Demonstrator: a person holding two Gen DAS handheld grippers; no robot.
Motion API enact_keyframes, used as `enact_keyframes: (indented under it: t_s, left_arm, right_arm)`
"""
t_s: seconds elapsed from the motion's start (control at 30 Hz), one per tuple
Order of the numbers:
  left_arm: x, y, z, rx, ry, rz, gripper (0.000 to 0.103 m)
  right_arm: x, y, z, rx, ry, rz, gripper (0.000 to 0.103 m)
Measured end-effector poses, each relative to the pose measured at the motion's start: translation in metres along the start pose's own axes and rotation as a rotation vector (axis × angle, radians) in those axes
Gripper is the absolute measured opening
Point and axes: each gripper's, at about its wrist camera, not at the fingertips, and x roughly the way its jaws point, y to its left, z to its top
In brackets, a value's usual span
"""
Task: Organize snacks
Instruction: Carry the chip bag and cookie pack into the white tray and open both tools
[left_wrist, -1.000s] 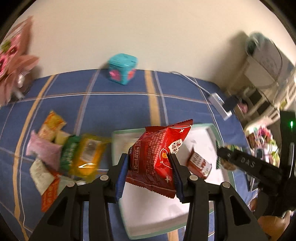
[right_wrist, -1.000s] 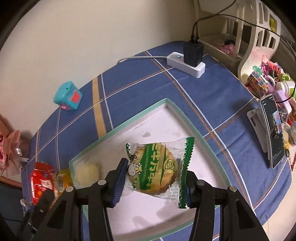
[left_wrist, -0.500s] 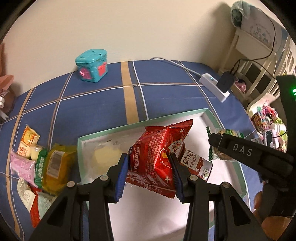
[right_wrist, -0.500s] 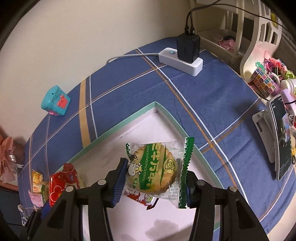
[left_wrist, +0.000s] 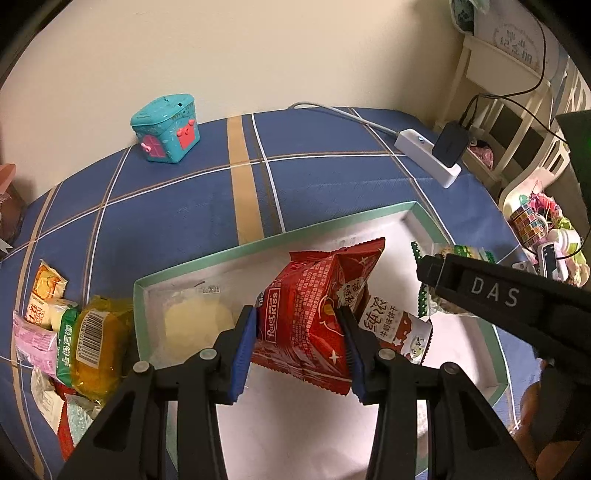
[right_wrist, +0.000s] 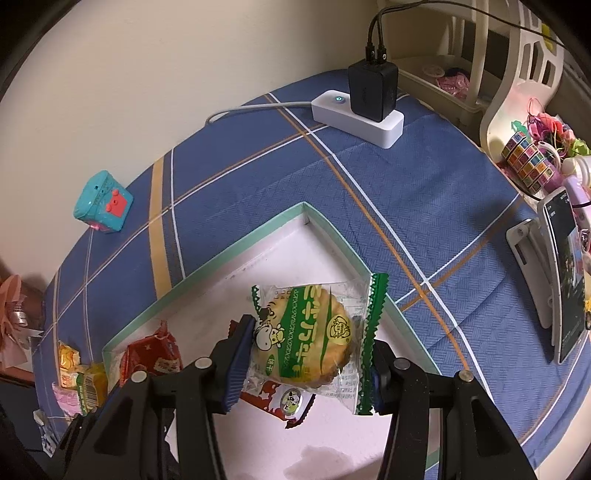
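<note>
My left gripper (left_wrist: 301, 345) is shut on a red snack bag (left_wrist: 314, 314) and holds it over the white tray with a green rim (left_wrist: 221, 254). My right gripper (right_wrist: 306, 363) is shut on a green-and-clear wrapped biscuit (right_wrist: 310, 332) above the tray's right part (right_wrist: 258, 229). In the tray lie a pale round snack in clear wrap (left_wrist: 195, 321) and a red-and-white milk biscuit packet (left_wrist: 395, 328). The right gripper's arm (left_wrist: 517, 299) crosses the left wrist view. The red bag also shows in the right wrist view (right_wrist: 151, 356).
A pile of loose snack packets (left_wrist: 70, 332) lies left of the tray on the blue plaid cloth. A teal toy box (left_wrist: 166, 127) stands at the back. A white power strip with a black charger (right_wrist: 365, 110), a phone on a stand (right_wrist: 557, 277) and clutter are at the right.
Both grippers have moved over the tray with their snacks, the left one coming rightward from the pile. The grips have not changed.
</note>
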Motion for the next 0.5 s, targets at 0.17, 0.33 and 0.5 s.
enact_keyframes:
  t_s: [0.17,0.33,0.5]
  left_arm:
    - [0.0033,0.0007,0.0007,-0.005,0.015,0.001,0.046]
    - [0.0037,0.0019,0.0011,-0.014,0.029,-0.002,0.053]
    - [0.0009,0.0049,0.0007,-0.027,0.046,-0.004,0.056]
  right_arm:
    - [-0.0012,0.0018,0.0004,-0.004,-0.005,-0.001,0.055]
    - [-0.0024,0.0035,0.0007,-0.015,-0.005,0.000,0.066]
    - [-0.0059,0.0041,0.0012,-0.012,-0.006,0.001,0.069]
